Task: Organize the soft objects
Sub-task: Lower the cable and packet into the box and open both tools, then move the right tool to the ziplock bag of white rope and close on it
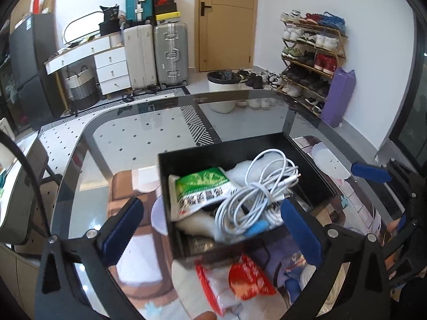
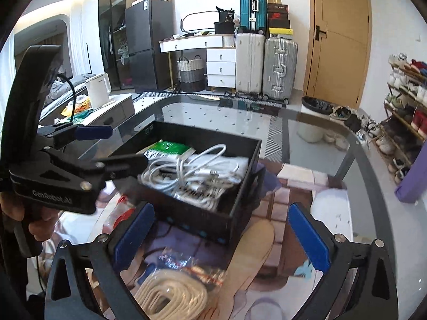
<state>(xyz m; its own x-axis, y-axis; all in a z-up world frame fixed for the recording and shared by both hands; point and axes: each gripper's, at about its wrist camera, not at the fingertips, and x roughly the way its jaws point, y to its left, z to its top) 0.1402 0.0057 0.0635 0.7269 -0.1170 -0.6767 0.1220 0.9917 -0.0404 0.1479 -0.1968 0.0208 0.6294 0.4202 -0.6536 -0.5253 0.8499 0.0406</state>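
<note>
Between picks. The open black rectangular box sits on the glass worktop, over a printed cartoon mat, and already holds a green-and-white soft plastic packet at its 9 o'clock side and a coiled white charging cable heaped from centre toward 3 o'clock, with pale cloth-like items beneath that are too jumbled to name. The left gripper hovers over the box's near wall, fingers spread wide and grasping nothing; no earlier view, so nothing said of how they got that way. The right gripper likewise stands released and empty, just short of the box's near corner. Two things remain outside the box: a red-and-clear crinkly plastic packet on the mat at 6 o'clock of the box in the left wrist view, and a coil of cream rope in a clear bag at 6 o'clock in the right wrist view, below the right fingers. My reading: the task is partly done, the next step a fresh pick. It calls for each hand to dip toward its nearest leftover, straddle it, close on the soft bulk rather than slippery film, then lift over the box wall. The box looks crowded, so placement likely needs the free far side.
</note>
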